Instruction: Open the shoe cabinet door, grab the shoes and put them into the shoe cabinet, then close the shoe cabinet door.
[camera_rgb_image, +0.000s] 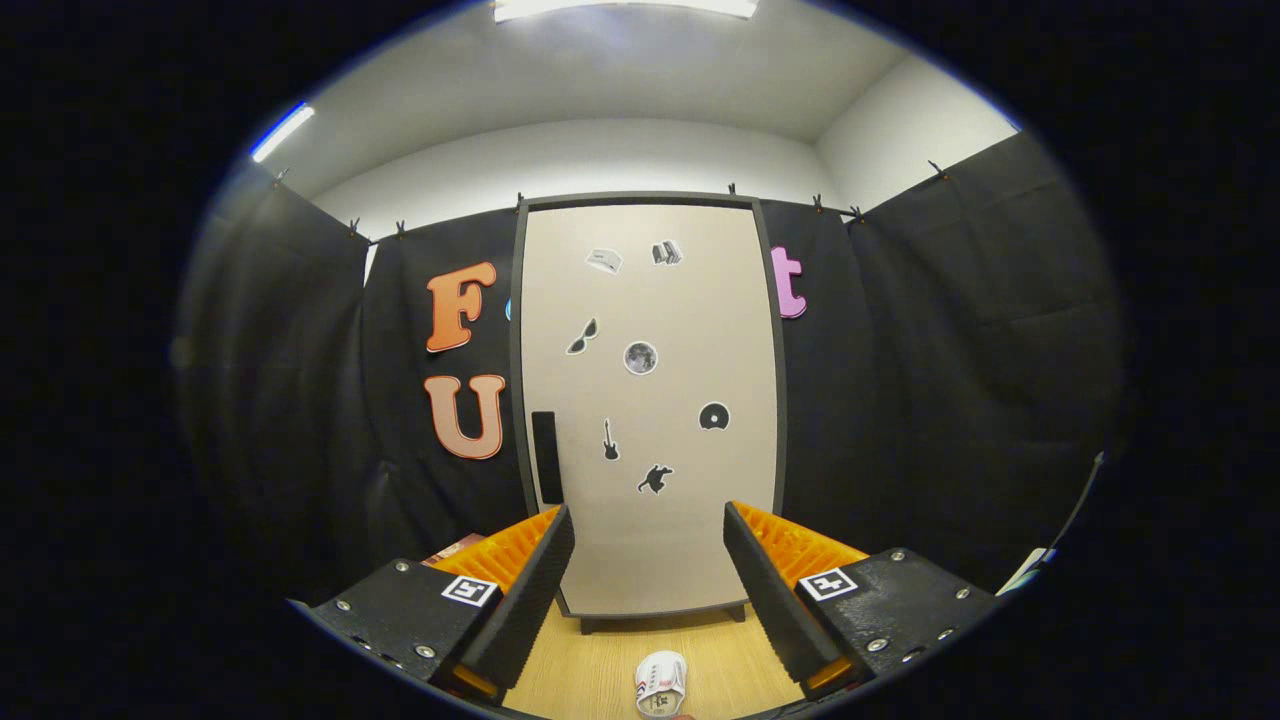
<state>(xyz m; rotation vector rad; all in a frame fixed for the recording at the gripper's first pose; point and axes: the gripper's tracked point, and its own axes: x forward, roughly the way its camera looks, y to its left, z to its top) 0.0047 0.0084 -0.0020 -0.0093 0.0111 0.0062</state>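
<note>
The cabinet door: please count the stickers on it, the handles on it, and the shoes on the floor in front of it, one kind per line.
Stickers on the cabinet door: 7
Dark handles on the door: 1
Shoes on the floor, between the open gripper fingers: 1
Total: 9

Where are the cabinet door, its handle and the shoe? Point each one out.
cabinet door (680, 300): gripper view, bare panel among the stickers, door closed.
handle (545, 457): gripper view, middle of the dark strip by the door's edge.
shoe (660, 684): gripper view, white upper, on the floor between the open fingers.
</note>
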